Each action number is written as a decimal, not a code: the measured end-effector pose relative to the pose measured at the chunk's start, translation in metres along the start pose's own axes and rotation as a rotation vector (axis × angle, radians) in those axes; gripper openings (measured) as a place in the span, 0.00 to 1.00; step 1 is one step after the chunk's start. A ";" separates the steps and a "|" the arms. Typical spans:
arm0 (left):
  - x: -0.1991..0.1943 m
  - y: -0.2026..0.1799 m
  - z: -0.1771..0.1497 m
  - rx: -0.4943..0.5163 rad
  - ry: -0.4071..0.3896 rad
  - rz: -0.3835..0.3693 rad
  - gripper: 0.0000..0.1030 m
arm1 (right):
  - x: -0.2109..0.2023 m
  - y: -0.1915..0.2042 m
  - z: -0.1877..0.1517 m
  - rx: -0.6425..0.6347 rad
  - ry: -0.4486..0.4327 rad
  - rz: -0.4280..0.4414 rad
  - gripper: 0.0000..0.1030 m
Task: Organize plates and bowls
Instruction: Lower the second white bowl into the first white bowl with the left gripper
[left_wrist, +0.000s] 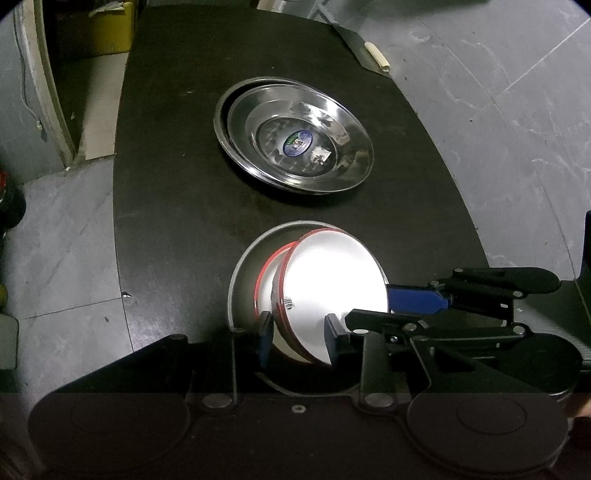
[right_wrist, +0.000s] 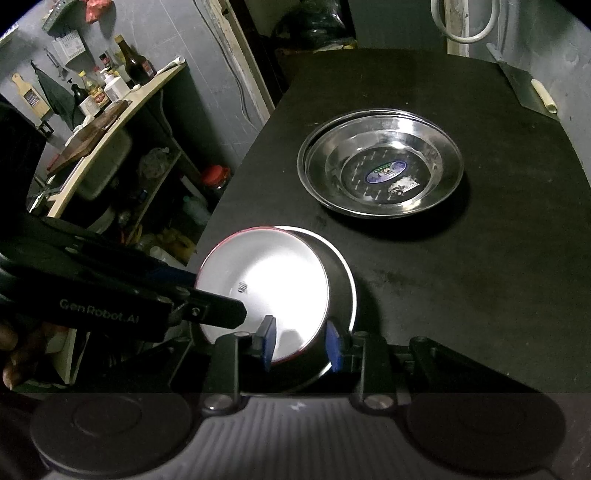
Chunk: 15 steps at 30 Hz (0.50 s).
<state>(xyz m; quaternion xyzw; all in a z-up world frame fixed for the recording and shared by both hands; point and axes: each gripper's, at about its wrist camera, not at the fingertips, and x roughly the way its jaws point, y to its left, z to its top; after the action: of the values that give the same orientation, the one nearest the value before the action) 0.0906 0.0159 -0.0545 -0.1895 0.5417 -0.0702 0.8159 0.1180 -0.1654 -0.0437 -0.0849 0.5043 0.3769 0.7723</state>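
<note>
Both claws are at the red-rimmed bowl (left_wrist: 332, 288), tilted inside the grey bowl (left_wrist: 243, 280) on the tabletop (left_wrist: 177, 184); left claw (left_wrist: 299, 338) and right claw (right_wrist: 300, 345) straddle its rim, grip unclear. Nesting step; next, settle it flat and let go, steel plates (left_wrist: 295, 136) already stacked

Dim fisheye views (curved edges), glare on white bowl (left_wrist: 332, 288)

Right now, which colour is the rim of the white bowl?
Red: a thin red line runs around the bowl rim. The left wrist view shows it best.
</note>
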 end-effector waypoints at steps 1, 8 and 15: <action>0.000 0.000 0.000 0.000 0.000 0.000 0.33 | 0.000 0.000 0.000 0.001 0.000 0.000 0.32; 0.000 -0.005 -0.001 0.018 0.000 0.013 0.37 | -0.003 0.000 -0.001 0.004 -0.005 -0.002 0.32; 0.003 -0.004 -0.001 0.018 0.021 0.039 0.41 | -0.005 -0.001 -0.002 0.008 -0.010 -0.003 0.32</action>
<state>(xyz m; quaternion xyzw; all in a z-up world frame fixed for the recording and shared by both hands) 0.0910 0.0109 -0.0559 -0.1707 0.5533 -0.0614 0.8130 0.1157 -0.1694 -0.0408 -0.0805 0.5018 0.3742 0.7757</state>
